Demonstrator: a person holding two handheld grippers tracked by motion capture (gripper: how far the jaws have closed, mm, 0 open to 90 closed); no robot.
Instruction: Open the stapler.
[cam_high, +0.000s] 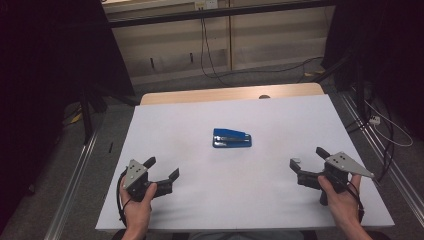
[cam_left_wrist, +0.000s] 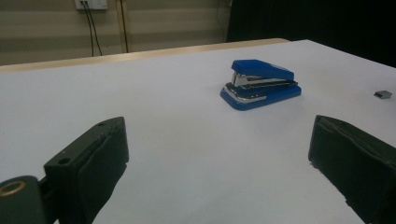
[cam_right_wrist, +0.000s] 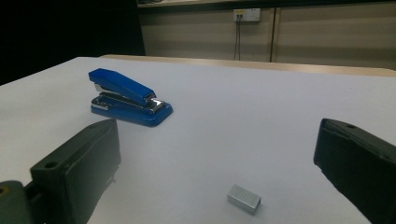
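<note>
Blue stapler (cam_high: 232, 138) mid-table; staple block (cam_right_wrist: 243, 198), probably, near open right gripper (cam_high: 306, 162).

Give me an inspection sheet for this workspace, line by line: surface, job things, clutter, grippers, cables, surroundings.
Surface: white table, wooden strip along its far edge.
Job's things: blue stapler lying mid-table, closed; small grey block of staples in front of the right gripper, apart from it.
Clutter: nothing seen.
Grippers: left gripper and right gripper at the near corners, jaws open, nothing between them.
Cables: black cables hang down the far wall and run along the floor.
Surroundings: pale panelled wall behind, dark curtains at both sides.
</note>
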